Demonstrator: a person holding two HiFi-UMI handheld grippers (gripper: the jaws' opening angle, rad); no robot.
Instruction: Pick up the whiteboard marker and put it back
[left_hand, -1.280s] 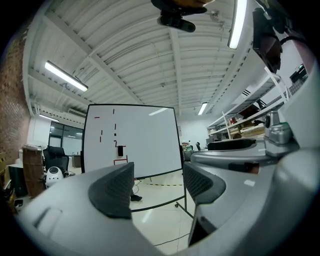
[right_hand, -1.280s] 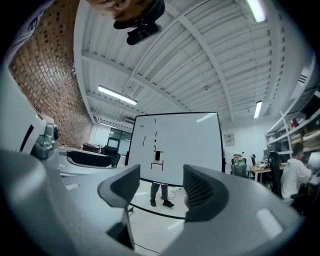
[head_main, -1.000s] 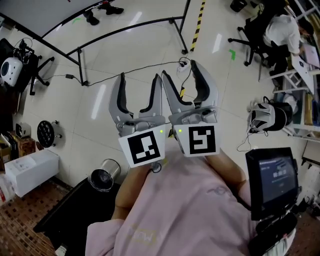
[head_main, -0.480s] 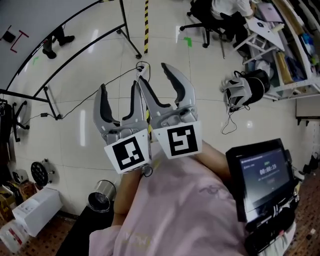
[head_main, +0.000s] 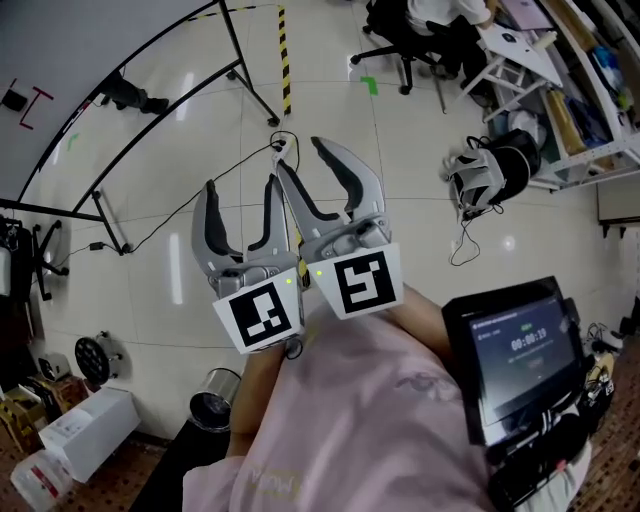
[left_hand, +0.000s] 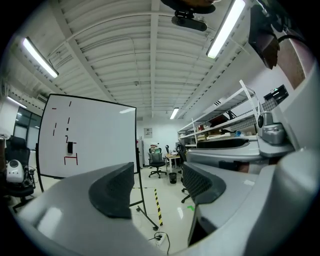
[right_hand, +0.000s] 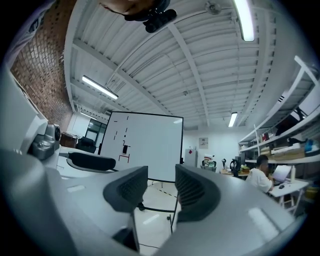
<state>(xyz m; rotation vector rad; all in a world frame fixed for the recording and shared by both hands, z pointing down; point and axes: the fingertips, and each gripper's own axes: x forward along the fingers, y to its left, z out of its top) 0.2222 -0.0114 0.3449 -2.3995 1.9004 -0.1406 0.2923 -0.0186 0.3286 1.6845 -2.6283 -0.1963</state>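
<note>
My left gripper (head_main: 241, 190) and right gripper (head_main: 300, 158) are held side by side at chest height, pointing level across the room at a white whiteboard (head_main: 60, 60) on a black wheeled stand. The left gripper (left_hand: 157, 187) is open with nothing between its pads. The right gripper (right_hand: 161, 187) has just been closing; its pads stand close together with nothing between them. The whiteboard (right_hand: 150, 145) carries a few dark and red marks and a small black object (right_hand: 125, 148). I cannot pick out the whiteboard marker in any view.
A power strip with a cable (head_main: 280, 145) and yellow-black floor tape (head_main: 283, 60) lie by the stand's legs. Office chairs, desks and shelves (left_hand: 225, 130) fill the right side, with a seated person (right_hand: 257, 177). A metal bin (head_main: 215, 395) and a white box (head_main: 85, 425) stand at lower left.
Both grippers have swung together across the floor, bringing the whiteboard into the upper left of the head view. The right gripper's fingers stand closer together than before; the left's look unchanged.
</note>
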